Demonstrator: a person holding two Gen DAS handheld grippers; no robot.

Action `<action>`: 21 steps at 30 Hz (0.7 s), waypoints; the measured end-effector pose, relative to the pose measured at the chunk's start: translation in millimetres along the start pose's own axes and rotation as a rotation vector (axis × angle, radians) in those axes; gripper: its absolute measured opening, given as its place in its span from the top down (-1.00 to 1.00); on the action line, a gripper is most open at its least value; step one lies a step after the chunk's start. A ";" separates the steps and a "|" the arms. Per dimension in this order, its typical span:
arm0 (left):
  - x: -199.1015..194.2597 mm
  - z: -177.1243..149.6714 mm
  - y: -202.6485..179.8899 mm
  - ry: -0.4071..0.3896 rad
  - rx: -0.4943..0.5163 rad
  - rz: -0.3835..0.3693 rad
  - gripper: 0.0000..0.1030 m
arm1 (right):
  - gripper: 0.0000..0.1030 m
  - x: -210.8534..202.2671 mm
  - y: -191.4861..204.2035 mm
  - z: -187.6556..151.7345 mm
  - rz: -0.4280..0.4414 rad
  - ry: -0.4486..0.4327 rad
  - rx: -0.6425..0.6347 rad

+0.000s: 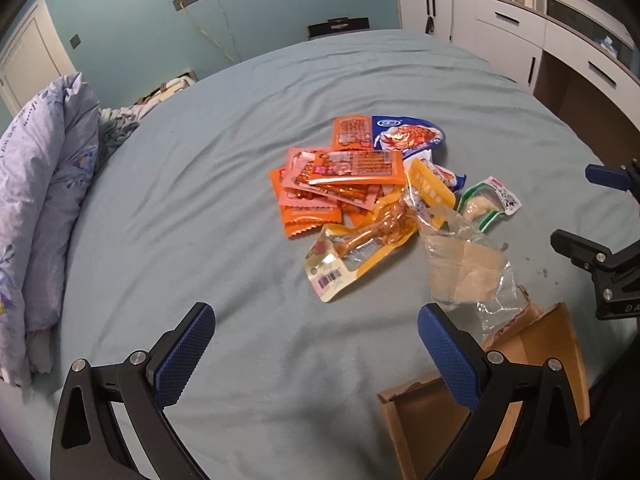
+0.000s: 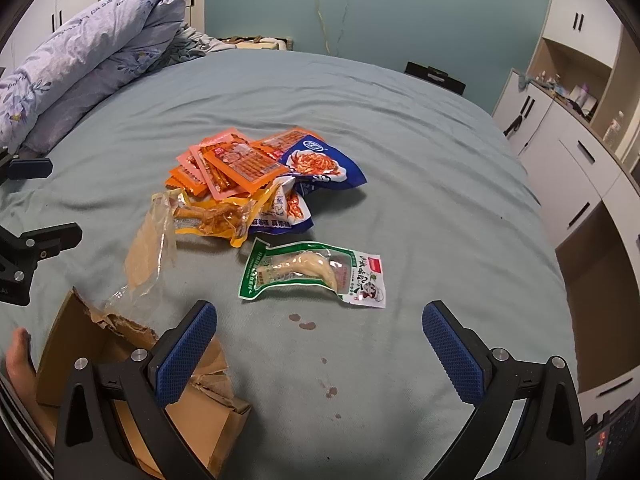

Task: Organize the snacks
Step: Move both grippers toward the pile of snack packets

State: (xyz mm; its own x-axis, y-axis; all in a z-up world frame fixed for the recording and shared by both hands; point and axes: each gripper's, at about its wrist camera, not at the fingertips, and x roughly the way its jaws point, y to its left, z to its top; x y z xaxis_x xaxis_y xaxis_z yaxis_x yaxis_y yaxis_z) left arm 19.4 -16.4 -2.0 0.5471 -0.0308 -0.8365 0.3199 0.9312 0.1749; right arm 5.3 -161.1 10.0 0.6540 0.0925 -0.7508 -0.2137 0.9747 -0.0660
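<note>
Left wrist view: the left tongs (image 1: 316,344) hover wide open and empty above a blue-grey bed (image 1: 200,208), pointed at a loose pile of snack packets (image 1: 340,176) near the bed's middle. A torn cardboard box (image 1: 532,344) sits at the near edge, partly behind the tongs' right finger, and a crumpled clear plastic bag (image 1: 464,268) lies between box and pile.

In the right wrist view, the right tongs (image 2: 316,344) also hang fully spread, holding nothing. Just ahead of them lies a green-edged packet (image 2: 316,274) holding a pale chicken piece, apart from the pile. Beyond it sit a yellow chicken-foot packet (image 2: 212,220), a blue packet (image 2: 324,164) and overlapping orange packets (image 2: 236,164).

The step in hand looks like a first pick, and the lone green-edged packet is the easiest target. A good grasp would come down on one flat sealed end, nipping film rather than the lumpy middle, then carry it to the box, which is probably the collecting place, though its inside is poorly seen.

Open room is generous: bare sheet surrounds the pile toward the far edge and right side. A folded quilt (image 2: 92,52) fills the far left corner. The plastic bag overlaps the yellow packet and could snag.
</note>
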 end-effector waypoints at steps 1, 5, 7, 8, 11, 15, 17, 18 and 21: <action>-0.2 0.2 0.4 0.000 -0.002 -0.002 -1.00 | -1.00 0.1 -0.1 0.1 -0.001 -0.001 0.005; -0.7 0.1 1.9 0.003 -0.004 -0.001 -1.00 | -1.00 0.6 -3.9 1.2 0.000 0.001 0.032; -0.2 -0.1 3.1 0.006 -0.009 -0.001 -1.00 | -1.00 0.4 -5.4 1.2 -0.001 0.002 0.043; 0.4 0.0 3.9 0.009 -0.013 -0.002 -1.00 | -1.00 0.2 -6.0 1.2 -0.003 0.001 0.047; 2.9 -1.0 7.9 0.025 -0.031 -0.010 -1.00 | -1.00 -0.8 -6.6 0.9 -0.003 0.002 0.056; 10.5 -3.1 14.0 0.067 -0.059 -0.005 -1.00 | -1.00 -0.2 -9.1 0.5 -0.011 0.010 0.064; 16.0 -3.8 18.2 0.102 -0.082 -0.015 -1.00 | -1.00 0.7 -11.5 0.1 -0.021 0.019 0.071; 17.2 -4.4 19.7 0.110 -0.091 -0.021 -1.00 | -1.00 1.6 -12.7 0.1 -0.028 0.025 0.072; 20.8 -6.1 23.6 0.127 -0.108 -0.024 -1.00 | -1.00 10.9 -17.3 -0.2 -0.064 0.068 0.069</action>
State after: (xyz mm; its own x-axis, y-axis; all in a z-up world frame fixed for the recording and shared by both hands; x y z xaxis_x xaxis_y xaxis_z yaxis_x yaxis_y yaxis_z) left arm 33.6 7.2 -18.5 0.4355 -0.0139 -0.9001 0.2433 0.9645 0.1027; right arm 16.0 -177.0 2.8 0.6132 0.0176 -0.7897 -0.1209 0.9901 -0.0718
